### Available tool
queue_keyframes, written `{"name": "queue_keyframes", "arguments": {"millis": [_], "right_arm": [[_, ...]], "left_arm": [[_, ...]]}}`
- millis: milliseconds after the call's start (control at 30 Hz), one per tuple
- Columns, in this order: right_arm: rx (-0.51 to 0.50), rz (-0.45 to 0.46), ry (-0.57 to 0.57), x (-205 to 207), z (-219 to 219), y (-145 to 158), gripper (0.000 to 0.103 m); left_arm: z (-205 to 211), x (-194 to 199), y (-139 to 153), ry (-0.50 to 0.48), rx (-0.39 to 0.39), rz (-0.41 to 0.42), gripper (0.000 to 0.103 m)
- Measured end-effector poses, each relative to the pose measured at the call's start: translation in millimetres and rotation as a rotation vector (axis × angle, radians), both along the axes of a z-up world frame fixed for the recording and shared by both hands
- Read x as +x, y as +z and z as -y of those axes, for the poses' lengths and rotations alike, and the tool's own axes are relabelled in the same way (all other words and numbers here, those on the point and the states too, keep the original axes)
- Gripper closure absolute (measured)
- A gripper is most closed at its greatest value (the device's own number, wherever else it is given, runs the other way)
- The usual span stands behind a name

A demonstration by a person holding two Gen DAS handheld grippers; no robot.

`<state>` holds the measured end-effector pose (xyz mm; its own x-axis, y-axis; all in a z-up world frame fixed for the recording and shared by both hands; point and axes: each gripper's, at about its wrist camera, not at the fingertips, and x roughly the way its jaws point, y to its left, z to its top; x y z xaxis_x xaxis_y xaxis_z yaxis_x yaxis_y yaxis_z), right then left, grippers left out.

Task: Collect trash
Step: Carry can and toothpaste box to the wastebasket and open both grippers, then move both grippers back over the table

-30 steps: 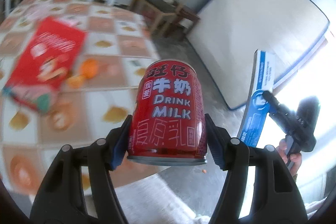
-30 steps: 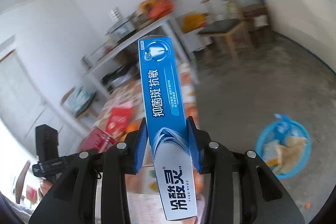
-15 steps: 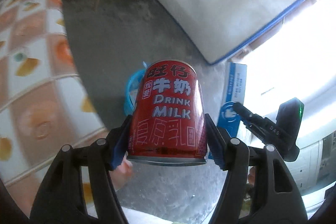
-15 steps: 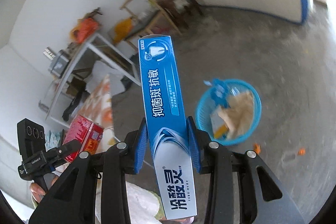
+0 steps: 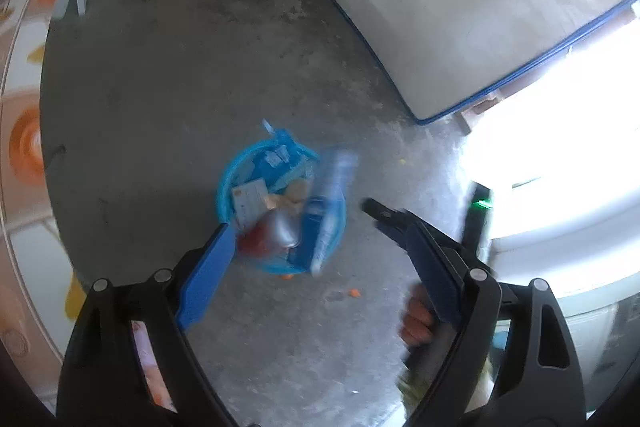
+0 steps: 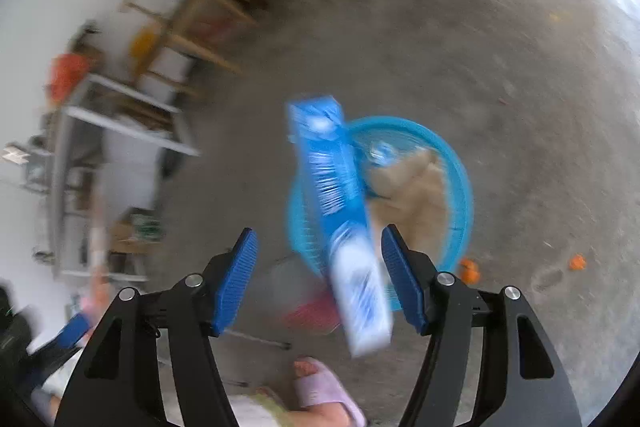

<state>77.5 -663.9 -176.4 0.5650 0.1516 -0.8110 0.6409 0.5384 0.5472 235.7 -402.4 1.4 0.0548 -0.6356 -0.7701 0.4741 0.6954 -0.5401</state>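
Slippered foot (image 6: 326, 385) beside blue basket (image 6: 460, 183)

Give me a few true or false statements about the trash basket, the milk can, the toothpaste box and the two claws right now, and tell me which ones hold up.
1. The blue basket stands on the concrete floor. True.
2. The left claw is clamped on the red milk can. False: its jaws are opening and the can is clear of the pads, over the basket.
3. The toothpaste box is free of the right claw. True: the jaws are opening, with gaps on both sides.
4. The basket is empty. False: it already holds paper and packaging.
5. Orange scraps lie on the floor. True.
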Motion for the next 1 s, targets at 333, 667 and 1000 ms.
{"name": "queue_keyframes", "arguments": {"millis": [333,667,1000], "right_arm": [[-0.015,-0.030,0.012,-21.5,-12.9,-16.4,0.040],[-0.043,0.041,0.021,-71.8,-34.9,30.8,0.040],[-0.159,0.181,0.242,-77.9,-127.3,133.1,0.024]], "left_arm": [[-62.0,-24.0,6.9,0.005,-0.022,0.037,0.020],[-135.3,-56.1,35.6,0.040,-0.058,0.171,0.020],[-259.9,-100.3,43.3,0.236,0.060,0.297,0.016]]}}
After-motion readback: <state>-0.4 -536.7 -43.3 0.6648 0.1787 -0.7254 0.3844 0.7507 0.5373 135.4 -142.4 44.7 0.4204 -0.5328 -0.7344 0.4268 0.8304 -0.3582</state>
